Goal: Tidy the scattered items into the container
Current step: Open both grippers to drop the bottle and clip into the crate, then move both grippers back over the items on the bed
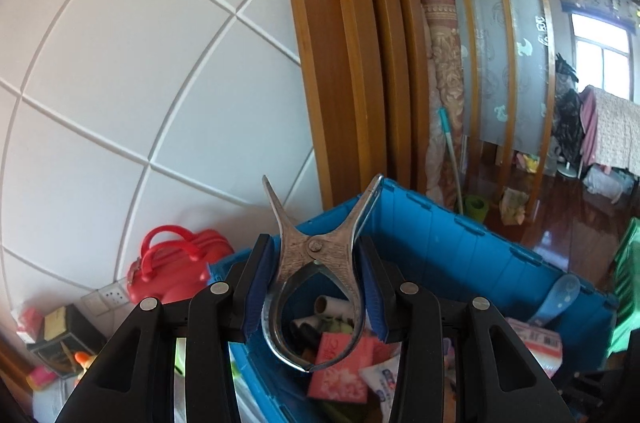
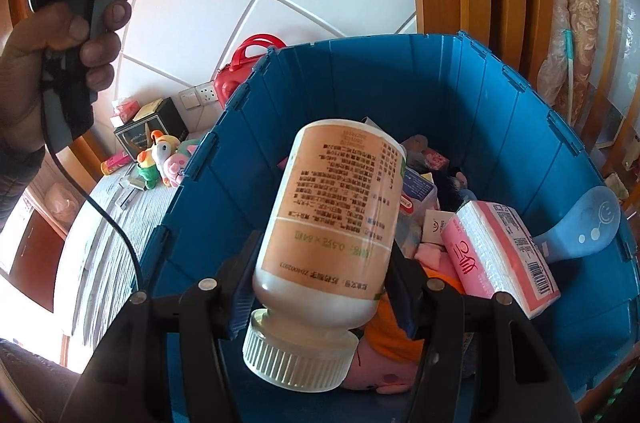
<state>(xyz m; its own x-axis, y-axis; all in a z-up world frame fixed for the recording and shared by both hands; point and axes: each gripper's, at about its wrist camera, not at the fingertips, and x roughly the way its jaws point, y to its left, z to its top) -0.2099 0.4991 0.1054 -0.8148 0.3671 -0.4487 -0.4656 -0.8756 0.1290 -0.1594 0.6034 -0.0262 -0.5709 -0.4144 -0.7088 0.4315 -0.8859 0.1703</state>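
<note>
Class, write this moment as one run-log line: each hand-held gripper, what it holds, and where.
left hand-held gripper: shut on metal clamp, above blue crate | right hand-held gripper: shut on white bottle, cap toward camera, over crate

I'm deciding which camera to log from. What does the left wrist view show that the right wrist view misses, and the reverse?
Left wrist only: the room with a window.
Right wrist only: the white bottle clamped in the right gripper, and soft toys outside the bin.
Both: the blue bin, red bag, and metal clip in the left gripper.
</note>
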